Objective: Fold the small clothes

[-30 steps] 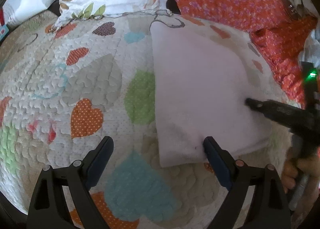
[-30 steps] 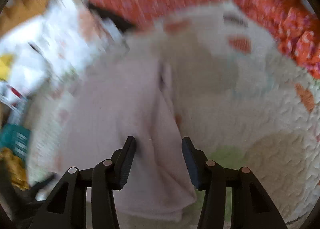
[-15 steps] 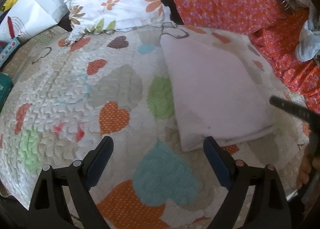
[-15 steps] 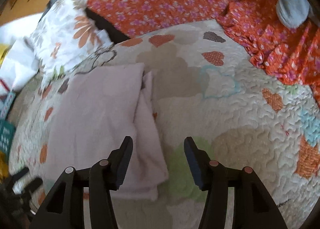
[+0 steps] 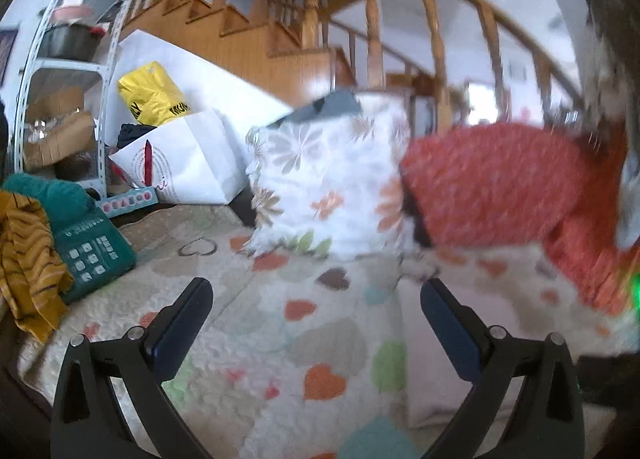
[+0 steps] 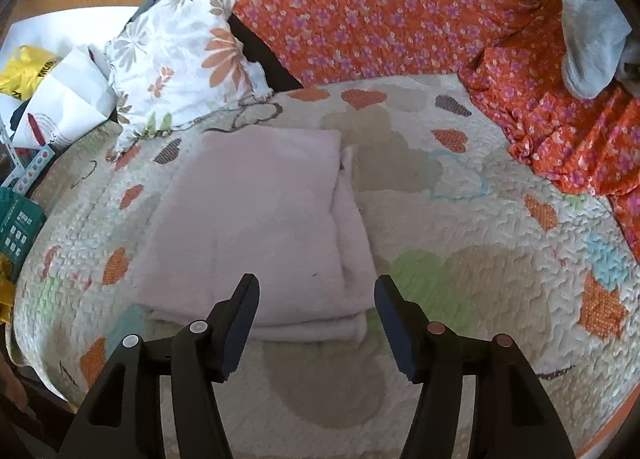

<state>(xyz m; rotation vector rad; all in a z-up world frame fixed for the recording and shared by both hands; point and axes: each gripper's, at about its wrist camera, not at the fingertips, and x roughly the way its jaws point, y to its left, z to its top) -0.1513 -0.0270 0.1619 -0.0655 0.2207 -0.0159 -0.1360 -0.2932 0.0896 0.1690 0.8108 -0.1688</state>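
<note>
A pale pink garment (image 6: 264, 227) lies folded into a flat rectangle on the heart-patterned quilt (image 6: 460, 227). My right gripper (image 6: 316, 303) hovers above its near edge, jaws opening, with nothing between the pads. In the left wrist view only a blurred strip of the pink garment (image 5: 440, 323) shows at the right. My left gripper (image 5: 316, 307) is lifted and points nearly level toward the pillows, jaws opening wide and empty.
A white floral pillow (image 6: 188, 55) and an orange floral cushion (image 6: 380, 15) stand behind the quilt. Orange floral cloth (image 6: 572, 131) and a grey garment (image 6: 592, 47) lie at the right. A mustard striped cloth (image 5: 28, 259), a teal box (image 5: 88, 247) and shelving (image 5: 60, 71) are at the left.
Both grippers have pulled back and up from the folded garment. The left view has swung from the quilt up to the pillows and staircase. The right jaws have widened.
</note>
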